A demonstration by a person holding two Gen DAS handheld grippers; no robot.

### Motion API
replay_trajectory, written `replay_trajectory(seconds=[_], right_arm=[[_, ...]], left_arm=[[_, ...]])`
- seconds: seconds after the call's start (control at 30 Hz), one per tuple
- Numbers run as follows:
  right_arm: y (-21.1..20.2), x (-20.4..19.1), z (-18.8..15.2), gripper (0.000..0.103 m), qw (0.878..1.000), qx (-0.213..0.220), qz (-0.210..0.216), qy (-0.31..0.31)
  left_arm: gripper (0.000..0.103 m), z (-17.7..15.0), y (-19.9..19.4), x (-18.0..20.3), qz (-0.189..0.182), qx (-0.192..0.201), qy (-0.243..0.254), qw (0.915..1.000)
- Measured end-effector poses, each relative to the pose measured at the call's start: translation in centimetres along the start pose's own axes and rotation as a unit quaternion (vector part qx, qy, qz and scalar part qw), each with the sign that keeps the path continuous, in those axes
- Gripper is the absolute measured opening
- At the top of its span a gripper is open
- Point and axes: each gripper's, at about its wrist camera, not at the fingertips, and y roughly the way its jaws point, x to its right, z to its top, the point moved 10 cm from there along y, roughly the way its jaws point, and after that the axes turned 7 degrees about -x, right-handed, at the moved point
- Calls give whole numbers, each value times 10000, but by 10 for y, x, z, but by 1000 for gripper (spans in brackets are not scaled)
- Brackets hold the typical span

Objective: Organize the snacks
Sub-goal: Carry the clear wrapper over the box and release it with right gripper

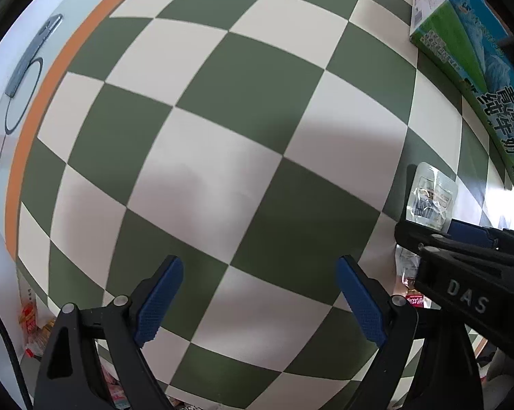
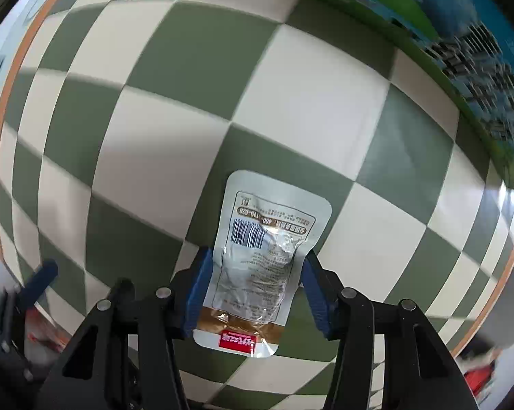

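Left gripper [image 1: 260,297] agape, right gripper [image 2: 253,287] clamped.

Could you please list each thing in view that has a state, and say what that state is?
left gripper: open, holding nothing, over the checkered cloth.
right gripper: shut on the snack pouch.
snack pouch: sealed, back side with barcode facing the camera, held between the blue pads.
milk carton box: closed as far as shown, resting on the cloth at the right edge.

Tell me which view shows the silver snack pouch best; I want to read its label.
The right wrist view: the silver snack pouch fills the centre between the right claw pads, barcode side up. The left wrist view catches only part of it at the right edge, behind the right claw.
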Motion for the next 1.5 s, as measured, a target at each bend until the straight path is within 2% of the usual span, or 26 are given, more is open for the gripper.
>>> replay_trajectory(seconds=[0.1, 0.27, 0.5, 0.63, 0.7, 0.83, 0.97, 1.1, 1.2, 1.37, 1.5], right_arm=[[1, 5, -8, 54, 9999, 125, 106, -24], [-15, 44, -27, 53, 9988, 413, 278, -25], [-80, 82, -48, 54, 9887, 1129, 953, 242], [-145, 106, -51, 54, 9747, 1708, 1356, 491], [-184, 129, -46, 54, 9667, 1971, 1511, 614], [-241, 168, -32, 54, 9522, 2445, 1624, 844], [-275, 213, -9, 54, 9444, 2708, 1552, 1034], [-283, 252, 22, 54, 9432, 2758, 1407, 1206], [-274, 272, 43, 54, 9455, 2691, 1300, 1291], [-242, 286, 74, 55, 9487, 2537, 1249, 1417], [-217, 293, 91, 55, 9504, 2393, 1280, 1521]], left_arm=[[91, -4, 6, -5, -18, -38, 37, 10000], [92, 0, -9, 3, -72, 93, 200, 9997], [92, 21, -75, 50, -357, 602, 788, 9944], [92, 38, -131, 93, -562, 989, 1319, 9847], [92, 58, -152, 110, -633, 1157, 1553, 9790], [92, 92, -194, 165, -665, 1493, 2061, 9648], [92, 130, -212, 206, -601, 1659, 2290, 9573], [92, 165, -204, 233, -509, 1629, 2407, 9555], [92, 188, -185, 251, -489, 1439, 2468, 9571], [94, 207, -164, 267, -502, 1335, 2519, 9572], [94, 216, -143, 272, -364, 1179, 2523, 9597]])
